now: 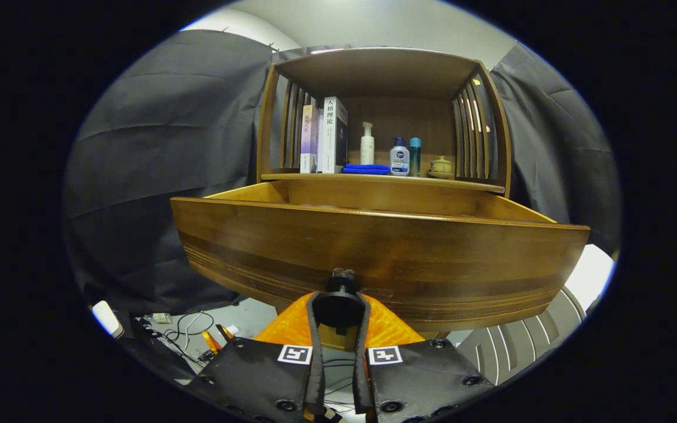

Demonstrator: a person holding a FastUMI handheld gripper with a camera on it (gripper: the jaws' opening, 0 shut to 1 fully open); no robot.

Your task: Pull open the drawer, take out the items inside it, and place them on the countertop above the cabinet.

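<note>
The wooden drawer (374, 258) stands pulled out from the cabinet, its front panel close ahead of me. My gripper (338, 305) is shut on the dark round drawer knob (339, 294) at the bottom middle of that panel, one finger on each side. The drawer's inside is hidden behind its front panel. Above it lies the countertop (462, 183), a wooden shelf. On it stand books (327, 138), a folded blue cloth (366, 169), a white pump bottle (367, 144), a blue-capped bottle (399, 157), a teal bottle (415, 155) and a small lidded pot (441, 166).
Slatted wooden sides (476, 135) and a top board frame the shelf space. Black cloth hangs on both sides. Cables (188, 329) and small items lie on the floor lower left. A white ribbed object (520, 341) sits lower right.
</note>
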